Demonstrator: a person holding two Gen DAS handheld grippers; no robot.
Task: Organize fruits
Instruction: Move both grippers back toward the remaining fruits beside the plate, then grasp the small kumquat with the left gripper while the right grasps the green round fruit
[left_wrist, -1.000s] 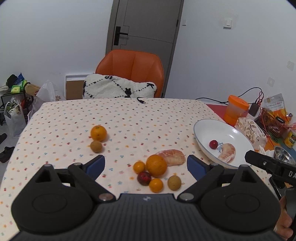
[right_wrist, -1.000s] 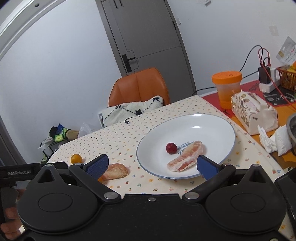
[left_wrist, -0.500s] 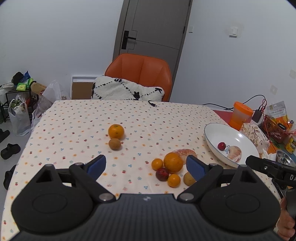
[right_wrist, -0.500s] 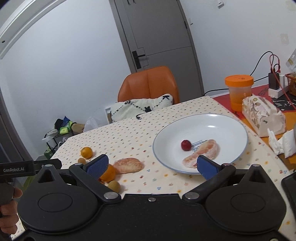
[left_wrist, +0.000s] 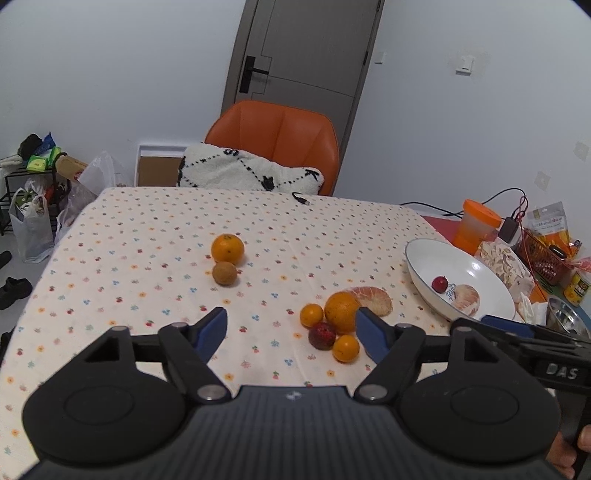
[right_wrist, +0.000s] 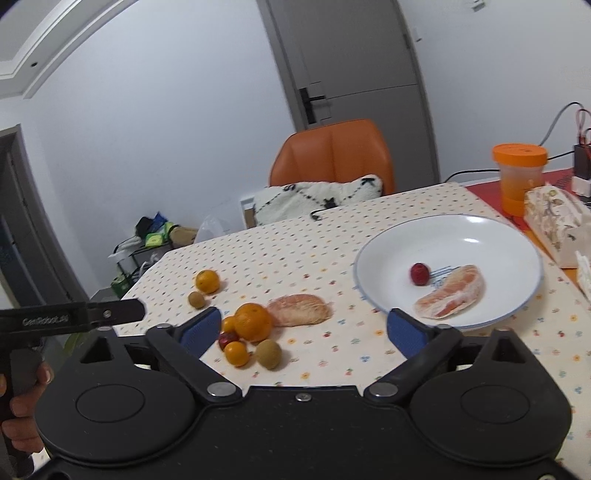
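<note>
A white plate (right_wrist: 480, 236) holds a red fruit (right_wrist: 419, 274) and a peeled pomelo piece (right_wrist: 452, 293); the plate also shows in the left wrist view (left_wrist: 424, 258). A cluster lies left of it: big orange (right_wrist: 253, 321), pomelo piece (right_wrist: 299, 309), small orange (right_wrist: 236, 353), brown fruit (right_wrist: 268, 353), dark red fruit (left_wrist: 322, 335). Farther off sit an orange (left_wrist: 227, 249) and a brown fruit (left_wrist: 224, 273). My left gripper (left_wrist: 291, 332) is open above the near table. My right gripper (right_wrist: 303, 328) is open, empty, near the cluster.
An orange-lidded cup (right_wrist: 519, 177) and a tissue pack (right_wrist: 554, 218) stand right of the plate. An orange chair (left_wrist: 277, 140) with a white cushion (left_wrist: 247, 171) is at the far edge. A red basket (left_wrist: 543, 254) and clutter lie at the right.
Both grippers have pulled back and swung left. The fruit cluster has come into the right wrist view. No fruit has moved.
</note>
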